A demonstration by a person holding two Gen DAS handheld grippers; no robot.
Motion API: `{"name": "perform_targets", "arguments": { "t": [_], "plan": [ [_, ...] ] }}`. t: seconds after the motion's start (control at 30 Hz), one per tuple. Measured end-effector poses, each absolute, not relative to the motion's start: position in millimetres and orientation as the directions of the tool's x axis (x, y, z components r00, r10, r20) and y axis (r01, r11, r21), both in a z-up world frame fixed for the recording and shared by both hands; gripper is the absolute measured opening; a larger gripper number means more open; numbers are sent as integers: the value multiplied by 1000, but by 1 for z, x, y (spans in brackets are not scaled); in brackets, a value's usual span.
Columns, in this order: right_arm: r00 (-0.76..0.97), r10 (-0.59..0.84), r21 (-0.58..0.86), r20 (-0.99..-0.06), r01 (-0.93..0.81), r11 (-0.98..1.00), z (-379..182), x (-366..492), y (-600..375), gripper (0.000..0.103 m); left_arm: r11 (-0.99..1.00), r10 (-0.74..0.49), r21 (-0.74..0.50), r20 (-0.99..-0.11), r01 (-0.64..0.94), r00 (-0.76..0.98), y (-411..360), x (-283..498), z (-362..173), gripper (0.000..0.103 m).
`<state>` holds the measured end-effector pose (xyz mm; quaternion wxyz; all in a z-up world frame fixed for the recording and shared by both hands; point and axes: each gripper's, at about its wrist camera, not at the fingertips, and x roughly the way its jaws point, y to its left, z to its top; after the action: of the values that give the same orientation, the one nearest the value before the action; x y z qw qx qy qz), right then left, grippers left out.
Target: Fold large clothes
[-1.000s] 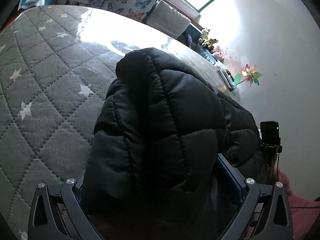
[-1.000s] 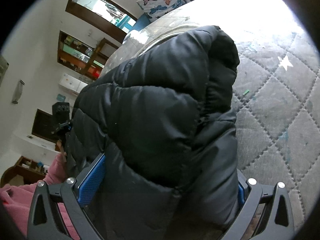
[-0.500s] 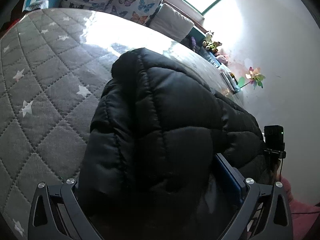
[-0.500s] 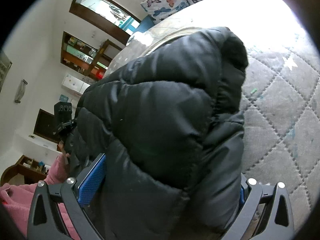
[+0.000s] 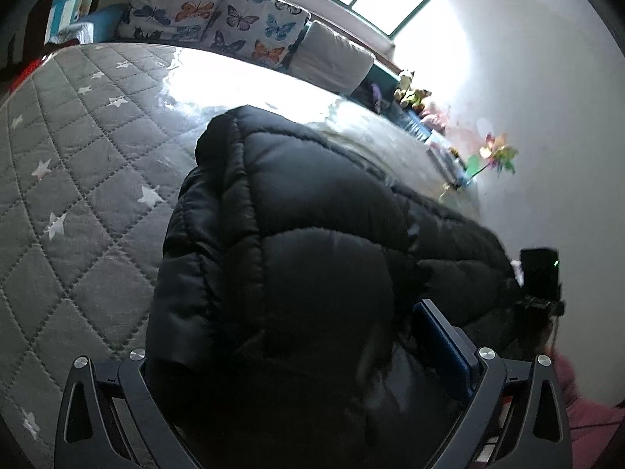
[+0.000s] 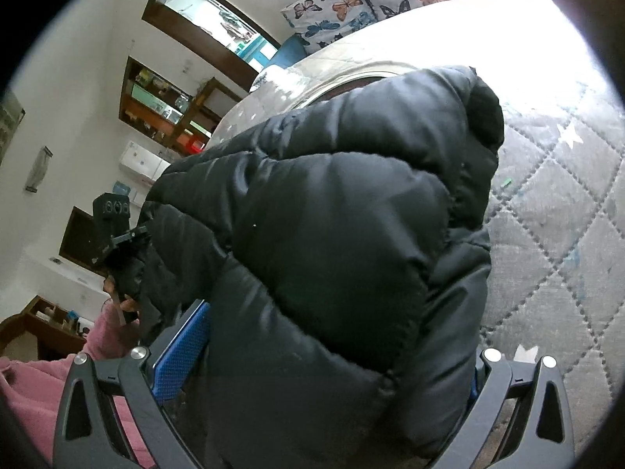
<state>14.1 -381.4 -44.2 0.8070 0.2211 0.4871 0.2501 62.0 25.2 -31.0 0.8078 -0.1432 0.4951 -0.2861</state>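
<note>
The puffy black quilted jacket (image 5: 297, 258) fills both grippers: the left gripper (image 5: 308, 383) and right gripper (image 6: 312, 387) each pinch its near edge, its length running ahead over the grey star-quilted mattress (image 5: 78, 179).

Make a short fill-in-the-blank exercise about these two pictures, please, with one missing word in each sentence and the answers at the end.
1. Both grippers grip a puffy quilted jacket whose colour is ____.
2. The grey quilted bed cover under it carries small white ____.
3. The pillows at the head of the bed are printed with ____.
4. The pad on the right gripper's finger is ____.

Answers: black; stars; butterflies; blue
</note>
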Motion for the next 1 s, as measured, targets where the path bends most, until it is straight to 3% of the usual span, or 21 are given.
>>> {"name": "perform_targets", "arguments": {
  "t": [0.23, 0.47, 0.6, 1.0],
  "plan": [
    [426, 622, 610, -657, -185, 771, -34, 11, -381, 103, 772, -636, -565, -683, 291, 359, 25, 52, -16, 103],
    [456, 627, 587, -632, -248, 771, -2, 3, -375, 103, 781, -623, -512, -685, 359, 378, 8, 36, 13, 103],
    [426, 585, 543, -690, -229, 808, -20, 9, -371, 103, 828, -552, -448, -760, 339, 343, 2, 38, -10, 103],
    [417, 584, 546, -696, -220, 808, -45, 0, -383, 103, 800, -587, -471, -745, 373, 317, 19, 29, -25, 103]
  ]
}}
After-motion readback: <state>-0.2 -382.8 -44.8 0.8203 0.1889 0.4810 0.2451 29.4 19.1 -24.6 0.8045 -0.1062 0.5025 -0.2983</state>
